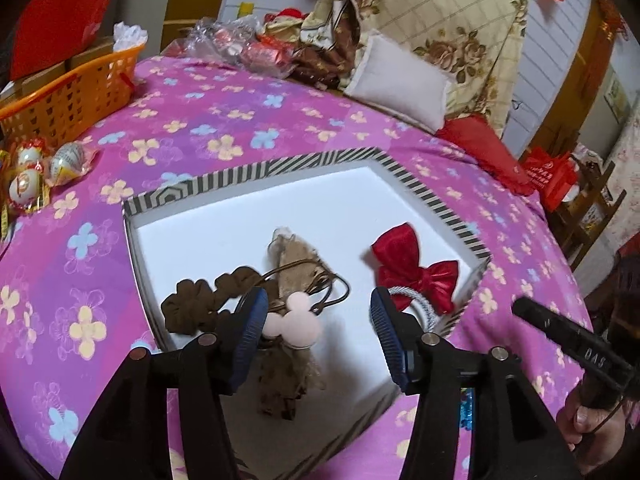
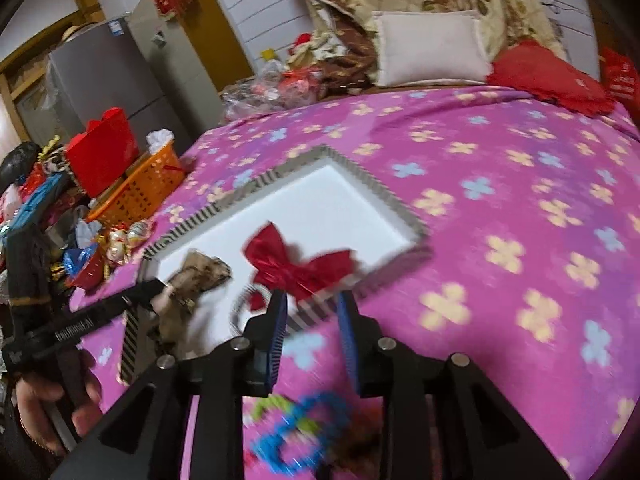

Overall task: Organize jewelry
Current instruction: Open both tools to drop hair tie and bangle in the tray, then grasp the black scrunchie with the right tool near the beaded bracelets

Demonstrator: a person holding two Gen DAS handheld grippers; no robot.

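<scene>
A shallow white box with a striped rim (image 1: pixel 320 160) lies on the pink flowered bedspread. Inside it are a red bow (image 1: pixel 412 268) on a grey hairband, a brown scrunchie (image 1: pixel 200 300), a beige leopard-print bow (image 1: pixel 296 264) with thin hair ties, and a pink mouse-shaped hair tie (image 1: pixel 294 322). My left gripper (image 1: pixel 318 328) is open, hovering over the box, the pink hair tie by its left finger. My right gripper (image 2: pixel 312 340) is open and empty above the box's near corner (image 2: pixel 316 308). A blue sparkly hairpiece (image 2: pixel 296 432) lies on the bedspread under it. The red bow (image 2: pixel 296 260) shows there too.
An orange basket (image 1: pixel 68 96) and wrapped eggs (image 1: pixel 36 164) sit at the left bed edge. Pillows (image 1: pixel 400 80), a folded quilt and plastic bags lie at the head of the bed. A red cushion (image 2: pixel 552 76) lies at the far right.
</scene>
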